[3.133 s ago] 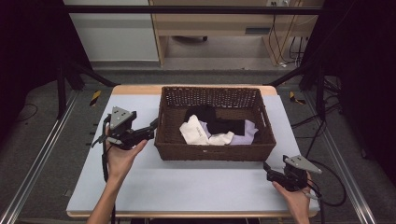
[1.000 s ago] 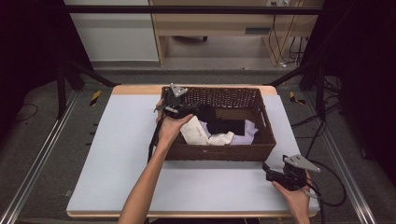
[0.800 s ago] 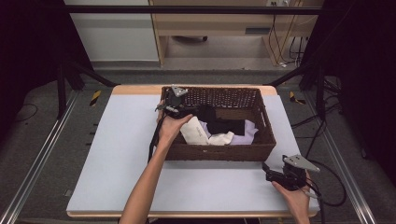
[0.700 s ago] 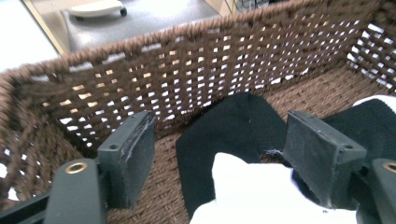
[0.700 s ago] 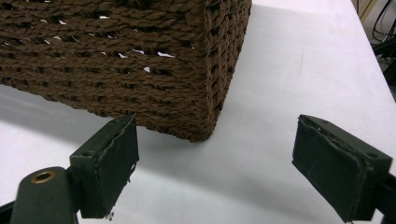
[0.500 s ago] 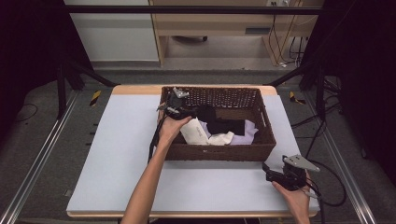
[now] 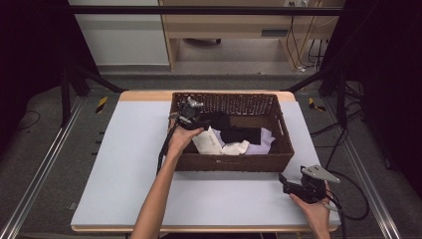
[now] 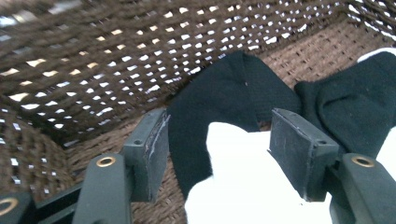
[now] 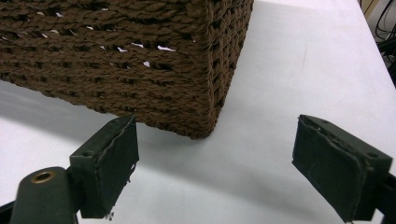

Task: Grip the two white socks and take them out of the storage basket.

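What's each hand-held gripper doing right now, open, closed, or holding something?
Left hand-held gripper: open inside the wicker basket, jaws on either side of a black sock, not clamped.
Right hand-held gripper: open, holding nothing, over the table.

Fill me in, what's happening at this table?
A person works with two handheld grippers at a wicker basket of clothes. The left gripper is inside the basket, jaws open around a black garment lying over a white one, nothing clamped. The right gripper rests open on the table near the basket's corner.
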Demonstrator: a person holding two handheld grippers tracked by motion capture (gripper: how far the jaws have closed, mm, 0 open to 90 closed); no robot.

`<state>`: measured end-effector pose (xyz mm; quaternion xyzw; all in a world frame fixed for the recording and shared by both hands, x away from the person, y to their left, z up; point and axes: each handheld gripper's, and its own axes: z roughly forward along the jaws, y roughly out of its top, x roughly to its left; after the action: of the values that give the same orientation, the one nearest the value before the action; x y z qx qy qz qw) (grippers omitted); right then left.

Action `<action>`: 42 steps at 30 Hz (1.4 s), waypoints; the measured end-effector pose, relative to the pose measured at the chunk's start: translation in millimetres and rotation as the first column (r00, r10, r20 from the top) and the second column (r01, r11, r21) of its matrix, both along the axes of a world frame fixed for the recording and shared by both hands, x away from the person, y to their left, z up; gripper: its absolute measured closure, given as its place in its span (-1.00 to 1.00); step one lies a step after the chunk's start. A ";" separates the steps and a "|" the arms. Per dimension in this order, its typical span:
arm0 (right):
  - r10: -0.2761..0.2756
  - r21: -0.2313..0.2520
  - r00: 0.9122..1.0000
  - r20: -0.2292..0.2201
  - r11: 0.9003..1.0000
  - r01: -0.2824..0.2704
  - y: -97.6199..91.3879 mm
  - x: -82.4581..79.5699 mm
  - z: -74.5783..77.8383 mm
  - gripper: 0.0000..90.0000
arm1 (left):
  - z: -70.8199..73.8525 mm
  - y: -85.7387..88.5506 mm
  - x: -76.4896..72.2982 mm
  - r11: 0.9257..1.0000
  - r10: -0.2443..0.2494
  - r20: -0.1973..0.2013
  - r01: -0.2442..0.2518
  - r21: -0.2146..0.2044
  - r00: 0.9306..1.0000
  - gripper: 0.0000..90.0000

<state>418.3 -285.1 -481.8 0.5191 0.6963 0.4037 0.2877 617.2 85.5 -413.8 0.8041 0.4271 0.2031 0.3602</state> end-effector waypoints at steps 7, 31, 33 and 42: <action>0.004 -0.002 1.000 0.000 1.000 -0.004 0.3 0.4 -0.7 -0.68 | -8.4 -2.3 1.1 0.999 -0.017 -0.076 0.020 0.033 0.997 -0.19; 0.009 -0.002 1.000 -0.007 1.000 -0.009 0.3 1.2 -1.4 -0.69 | -7.7 -0.6 -0.1 1.000 0.007 -0.287 -0.003 0.014 0.958 0.86; 0.008 0.003 1.000 -0.014 1.000 -0.008 1.0 1.3 -1.5 -0.69 | -1.1 -1.5 -3.9 1.000 -0.007 -0.234 0.003 -0.019 0.972 0.86; 0.007 -0.002 1.000 -0.011 1.000 -0.007 0.5 2.3 -1.8 -0.69 | 31.1 2.4 -20.6 0.988 -0.057 -0.028 0.052 -0.142 0.998 0.85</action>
<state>420.6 -284.5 -483.6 0.5185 0.7002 0.4011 0.2829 596.7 87.8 -382.7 0.7912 0.4240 0.1492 0.4147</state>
